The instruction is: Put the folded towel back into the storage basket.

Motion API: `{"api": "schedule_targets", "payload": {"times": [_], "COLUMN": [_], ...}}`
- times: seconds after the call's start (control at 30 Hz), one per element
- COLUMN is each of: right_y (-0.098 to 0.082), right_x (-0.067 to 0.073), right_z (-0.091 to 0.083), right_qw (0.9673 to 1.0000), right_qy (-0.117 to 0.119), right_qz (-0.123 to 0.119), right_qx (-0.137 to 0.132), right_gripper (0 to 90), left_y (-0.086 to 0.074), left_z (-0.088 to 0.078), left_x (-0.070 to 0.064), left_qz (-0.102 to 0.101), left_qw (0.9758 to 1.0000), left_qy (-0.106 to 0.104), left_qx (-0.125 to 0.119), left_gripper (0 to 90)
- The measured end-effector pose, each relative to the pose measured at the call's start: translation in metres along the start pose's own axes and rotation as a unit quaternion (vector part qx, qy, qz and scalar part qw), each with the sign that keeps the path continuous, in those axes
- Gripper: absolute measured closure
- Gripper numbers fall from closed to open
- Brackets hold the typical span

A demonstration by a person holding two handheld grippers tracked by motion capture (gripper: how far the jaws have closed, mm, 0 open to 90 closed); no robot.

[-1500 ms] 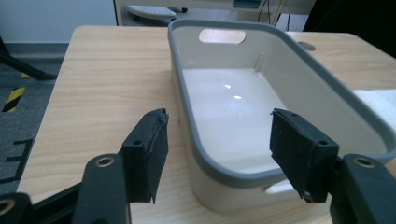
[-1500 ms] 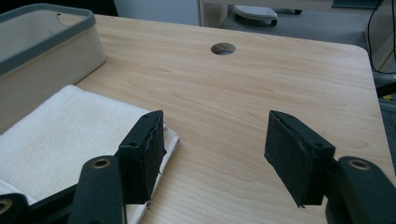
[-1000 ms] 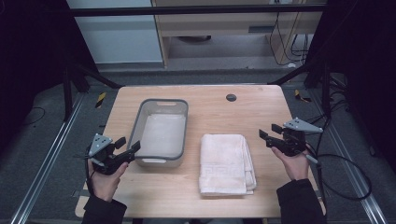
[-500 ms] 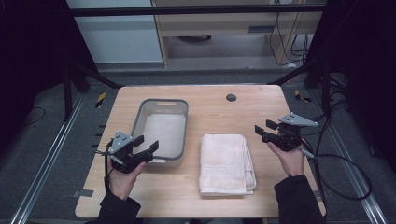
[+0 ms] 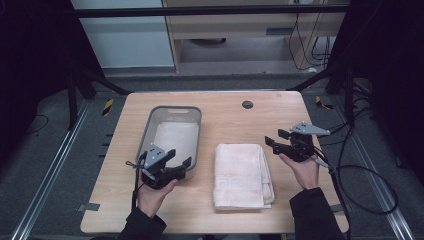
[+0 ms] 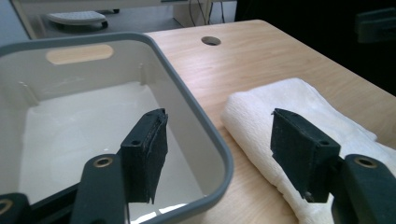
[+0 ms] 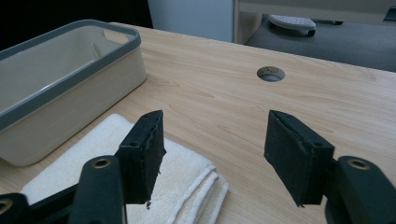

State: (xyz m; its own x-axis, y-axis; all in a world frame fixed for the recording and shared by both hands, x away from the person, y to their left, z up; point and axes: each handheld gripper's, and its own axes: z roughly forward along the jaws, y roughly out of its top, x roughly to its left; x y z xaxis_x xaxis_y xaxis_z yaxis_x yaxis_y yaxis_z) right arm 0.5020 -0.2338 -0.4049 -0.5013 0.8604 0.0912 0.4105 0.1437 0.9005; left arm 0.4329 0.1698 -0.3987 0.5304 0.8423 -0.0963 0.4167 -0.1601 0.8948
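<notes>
Beside the smooth, round-cornered plastic tub [image 5: 172, 131] lies a folded, nubbly white towel [image 5: 241, 175]; the left gripper [image 5: 176, 161], jaws apart and empty, straddles the tub's near corner. Right of the towel, the right gripper [image 5: 272, 142] has just been opening, nothing between its jaws.

Lab/test rig: black frame [image 5: 210, 9], floor rails [image 5: 45, 175], cables [image 5: 350, 165], bare table [image 5: 280, 107].

Tongs [image 7: 212, 158] open over folded towel [image 7: 140, 186], grey-rimmed bin [image 7: 60, 84] beyond, wooden table [image 7: 224, 102]
</notes>
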Motion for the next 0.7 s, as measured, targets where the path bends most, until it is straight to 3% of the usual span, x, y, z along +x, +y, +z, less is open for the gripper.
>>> {"api": "schedule_targets", "payload": {"times": [0.7], "right_y": [-0.009], "right_x": [0.004], "right_z": [0.019], "right_qw": [0.9997], "right_qy": [0.007], "right_qz": [0.006], "right_qx": [0.021], "right_gripper": [23.6], "left_y": [-0.02], "left_z": [0.022], "left_x": [-0.038], "left_qz": [0.026], "left_qw": [0.9981], "left_qy": [-0.043], "left_qx": [0.036], "left_gripper": [34.7]}}
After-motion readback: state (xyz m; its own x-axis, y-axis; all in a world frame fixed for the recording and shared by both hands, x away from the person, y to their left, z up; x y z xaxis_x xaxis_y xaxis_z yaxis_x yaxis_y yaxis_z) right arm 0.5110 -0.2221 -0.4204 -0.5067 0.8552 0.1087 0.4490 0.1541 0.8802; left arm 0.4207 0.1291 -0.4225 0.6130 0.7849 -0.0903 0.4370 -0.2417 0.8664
